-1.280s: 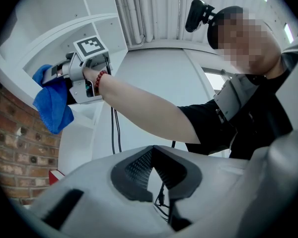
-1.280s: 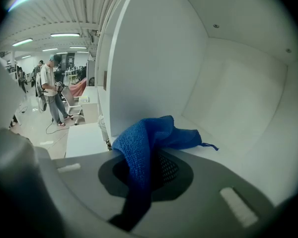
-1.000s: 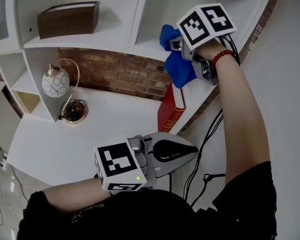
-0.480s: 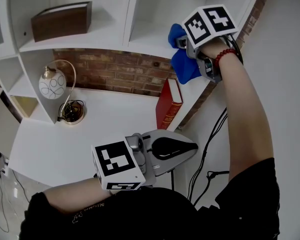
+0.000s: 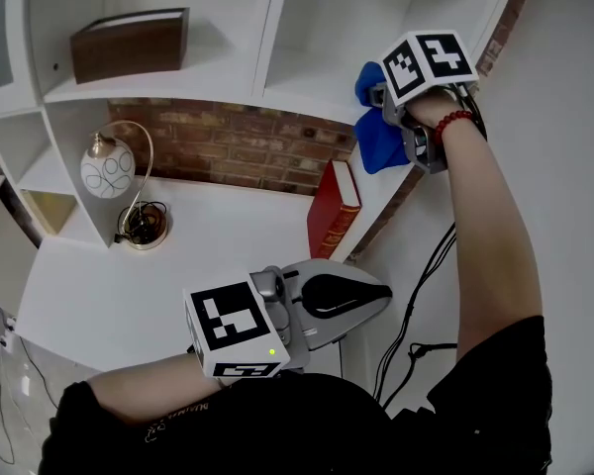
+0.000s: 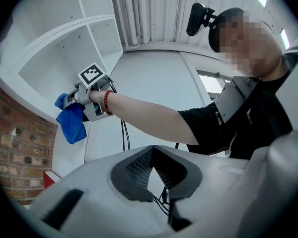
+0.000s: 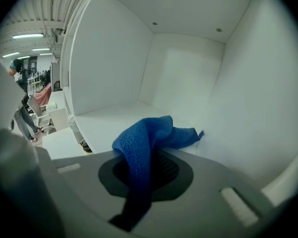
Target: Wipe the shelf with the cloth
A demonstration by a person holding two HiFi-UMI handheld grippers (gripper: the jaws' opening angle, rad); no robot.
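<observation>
Head view: the right gripper is held at about 1 o'clock in the frame, at the front edge of the white shelf. In the right gripper view its jaws are closed on the blue cloth, which is pinched between the dark pads. One end of the cloth is bunched forward over the shelf floor, toward the compartment's side wall at 3 o'clock. The other end hangs down below the gripper, toward 7 o'clock in the head view. Contact between the bunched end and the shelf floor appears likely, but it cannot be confirmed from this angle.

The left gripper is held low, at about 6 o'clock in the head view, well apart from the shelf. In the left gripper view its jaws are brought together at the tips, and nothing is held between them.

Also noted in the head view:
- A red book is leaned on the white desk, below the cloth.
- A globe lamp stands at 9 o'clock.
- A brown box sits in the compartment at 11 o'clock.
- A brick wall is seen between the shelf and the desk.
</observation>
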